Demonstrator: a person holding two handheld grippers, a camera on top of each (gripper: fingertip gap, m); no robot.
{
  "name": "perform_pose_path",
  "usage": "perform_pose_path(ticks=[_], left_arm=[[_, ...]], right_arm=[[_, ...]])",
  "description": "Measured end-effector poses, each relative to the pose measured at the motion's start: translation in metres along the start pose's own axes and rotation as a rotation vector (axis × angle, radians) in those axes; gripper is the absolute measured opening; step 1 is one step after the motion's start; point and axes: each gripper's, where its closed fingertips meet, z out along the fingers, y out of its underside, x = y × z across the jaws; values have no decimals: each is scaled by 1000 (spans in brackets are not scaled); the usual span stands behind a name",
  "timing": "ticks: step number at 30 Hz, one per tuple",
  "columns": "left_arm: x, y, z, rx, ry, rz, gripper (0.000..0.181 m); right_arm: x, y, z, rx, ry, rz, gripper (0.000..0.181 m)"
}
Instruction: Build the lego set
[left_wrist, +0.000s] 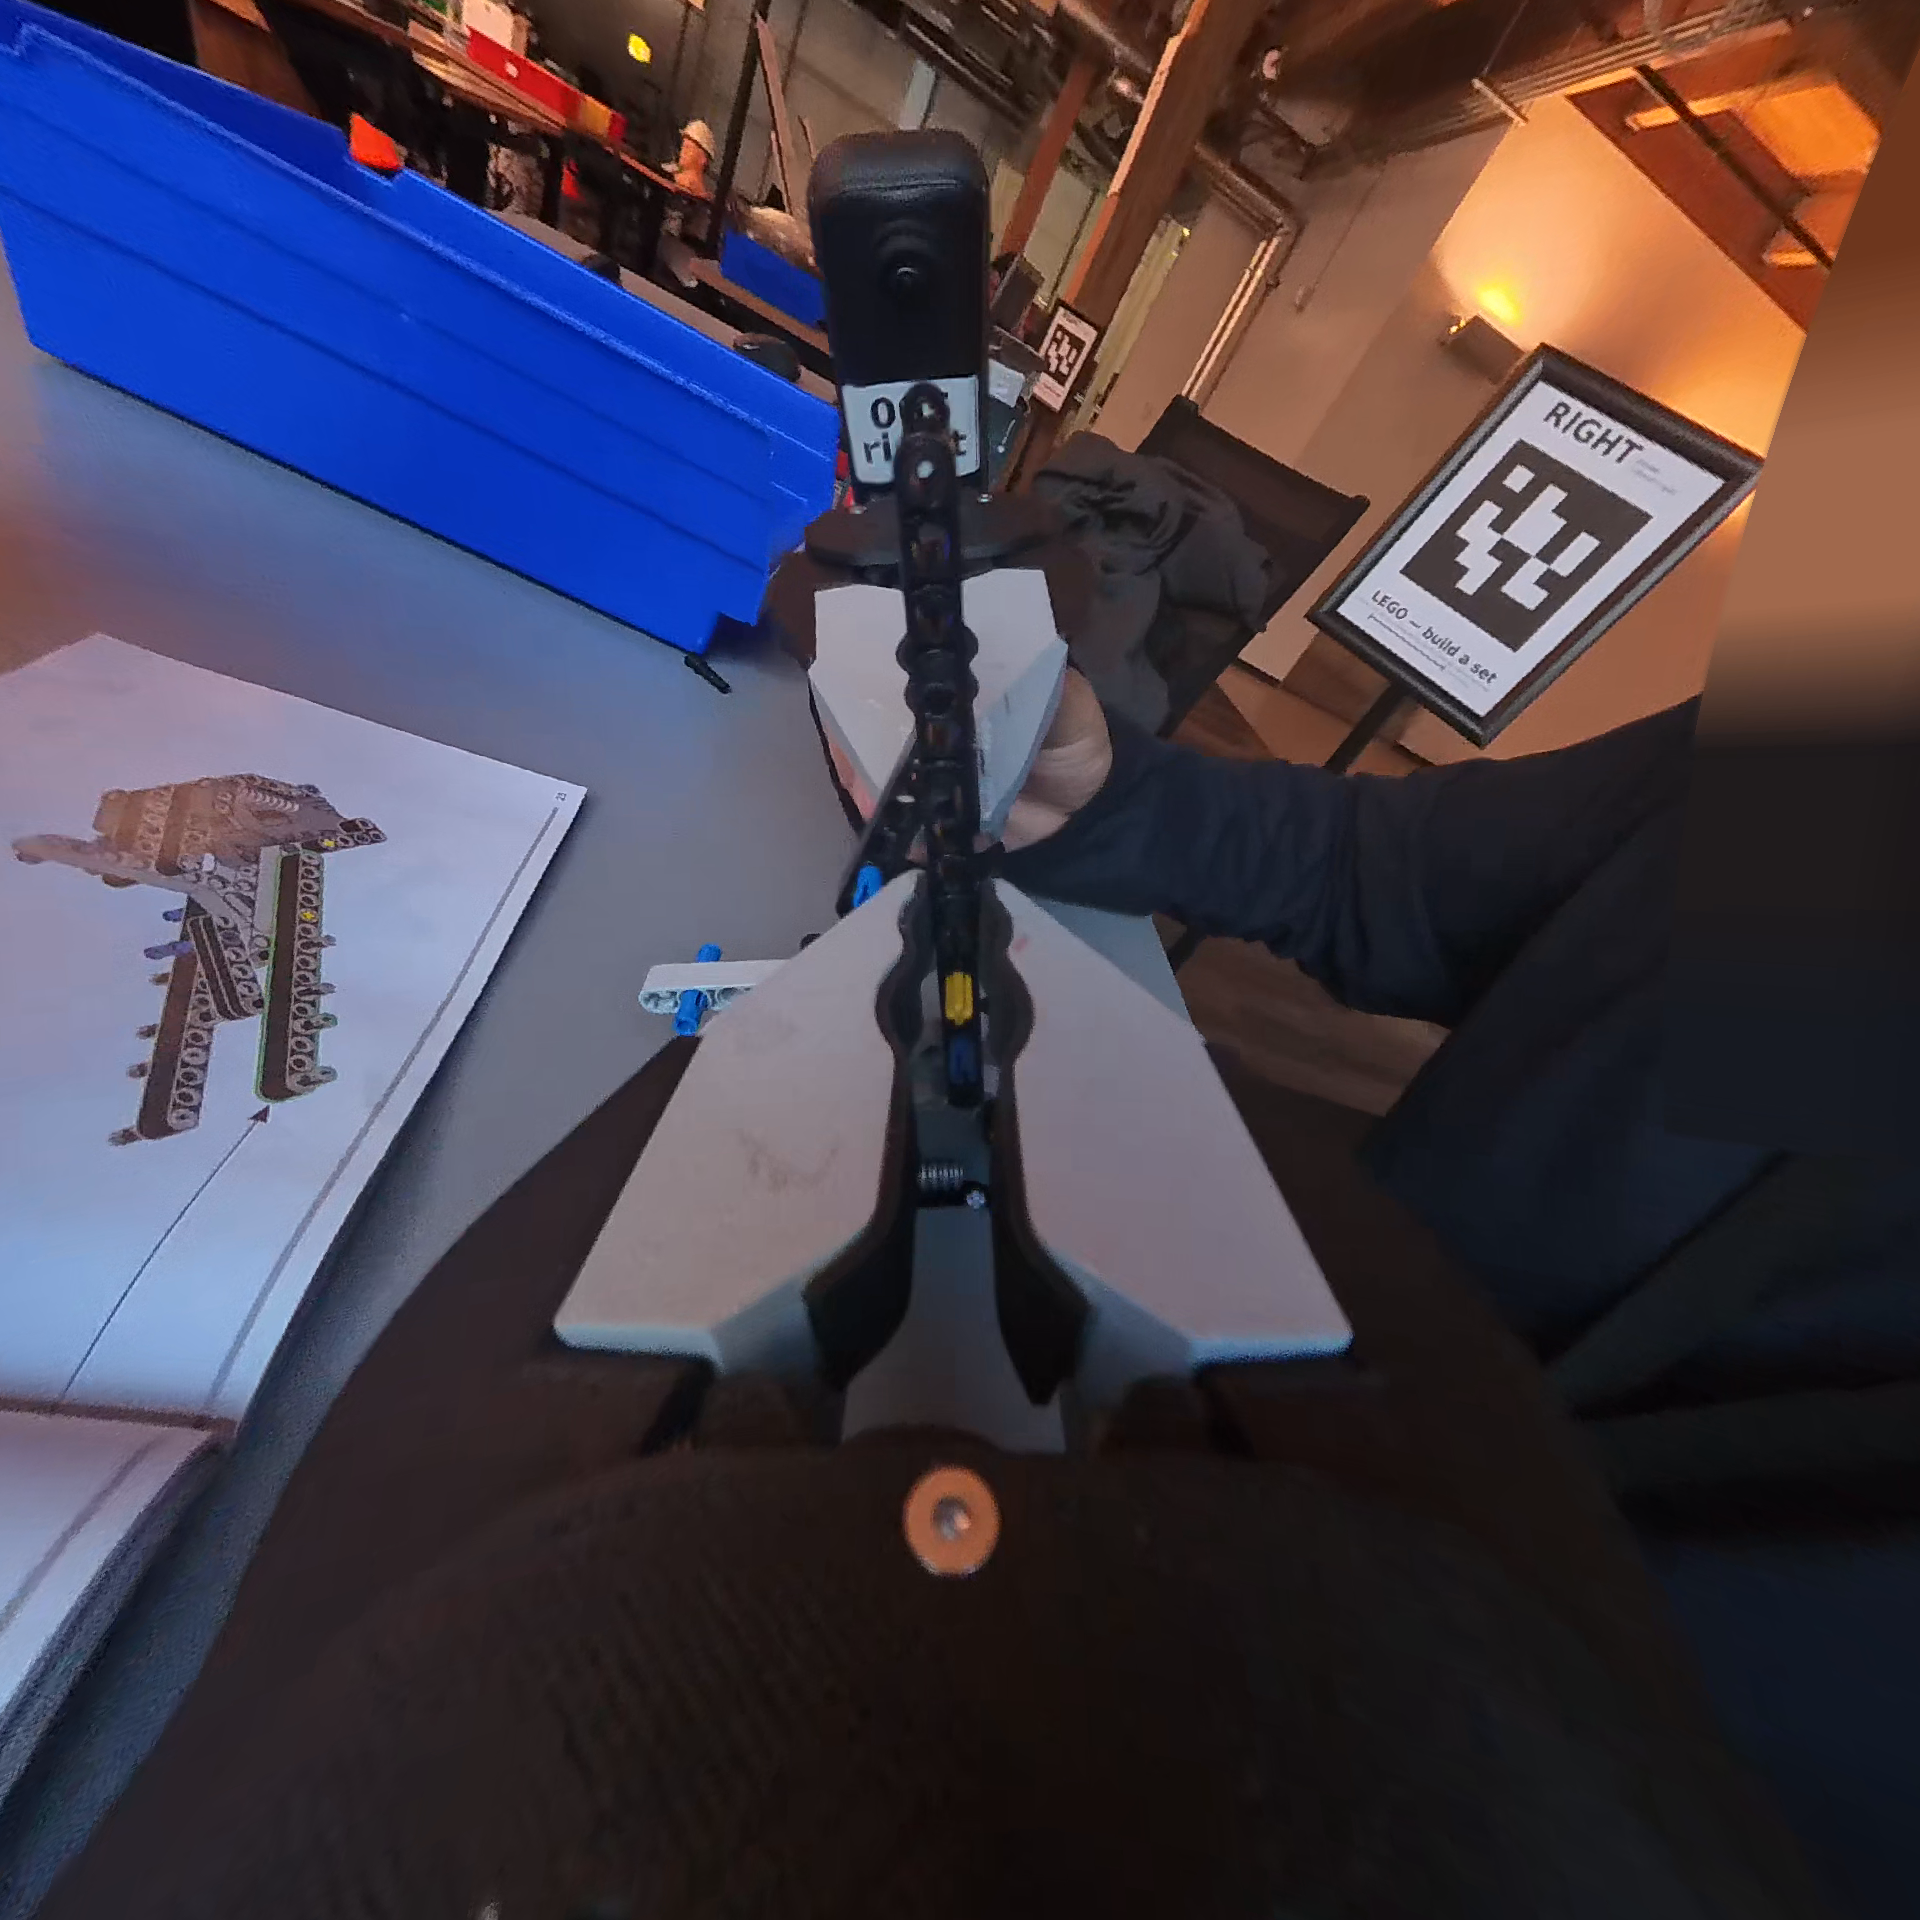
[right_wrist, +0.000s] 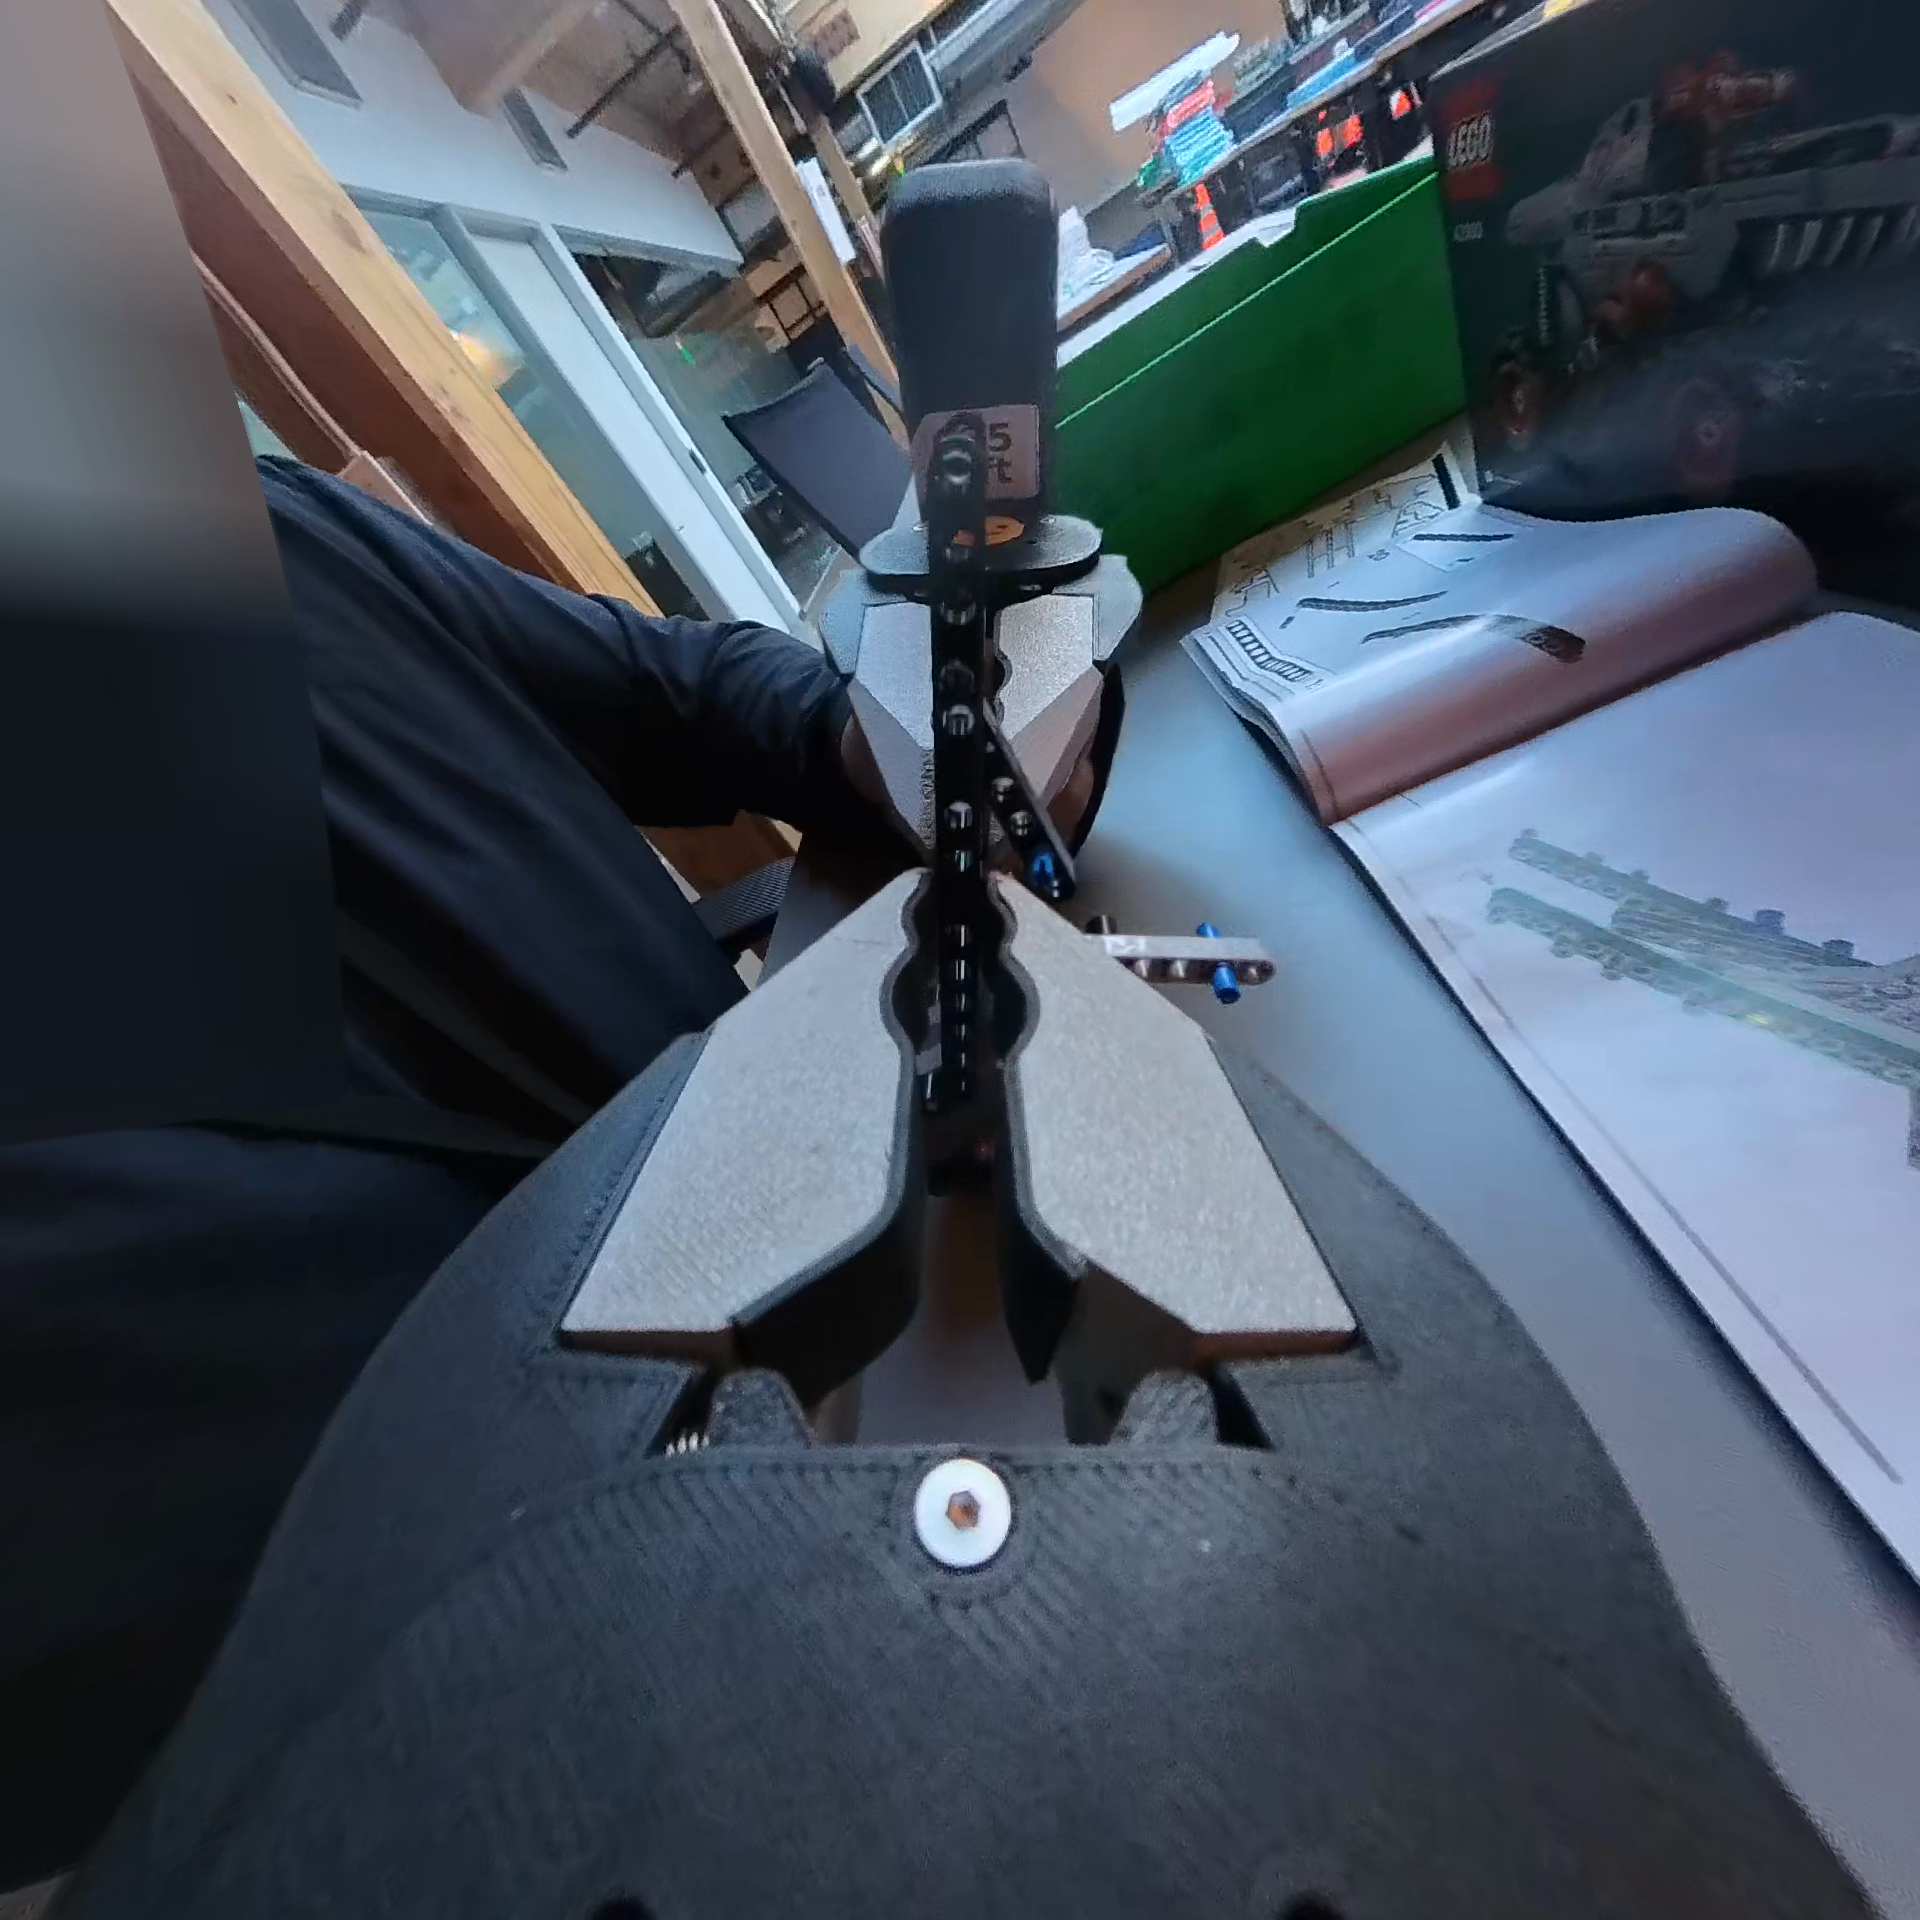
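I have the long black studless Lego beam assembly (left_wrist: 940, 665) pinched between both tools: the left gripper (left_wrist: 951, 904) and the right gripper (right_wrist: 961, 883) face each other, each nearly closed on one end. I judge I am lining it up to seat another piece; the grey short beam with blue pins (left_wrist: 691, 987) lies just left of my left tool. The blue plastic bin (left_wrist: 395, 343) ahead-left hides its contents.

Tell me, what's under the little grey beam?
The grey beam lies on the dark table, a blue pin through it. The left tool covers its right end.
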Motion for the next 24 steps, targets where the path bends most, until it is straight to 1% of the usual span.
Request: perform_pose_path(ticks=[4,5,6,7,8,9,10,11,13,15,20,22,24], left_arm=[[-1,1,1,-8,6,-31,6],[0,7,5,-52,19,-36,6],[2,17,11,-126,15,-22,6],[5,27,17,-194,9,27,6],[6,31,20,-228,-7,76,6],[5,26,20,-197,-19,74,6],[4,21,18,-166,-9,35,5],[3,19,15,-161,8,2,6],[-2,20,12,-164,-6,-1,6],[-3,14,10,-140,-6,-23,5],[-5,-6,3,-31,6,-102,7],[-6,-5,3,-29,17,-145,6],[-7,-4,4,-36,14,-149,6]], right_arm=[[1,-5,0,18,-28,20,5],[-2,-7,1,19,-49,15,5],[-6,-7,4,4,-75,2,6],[-12,-3,9,-36,-108,-1,6],[-14,1,10,-82,-118,10,7],[-11,-4,7,-39,-94,3,6],[-8,-9,4,8,-83,8,5],[-8,-9,3,9,-93,25,6],[-3,-7,3,-10,-75,38,6],[0,-8,2,-4,-67,51,6],[7,-11,-3,27,-39,80,5],[6,-11,-1,24,-39,79,5],[6,-9,2,14,-35,74,5]])
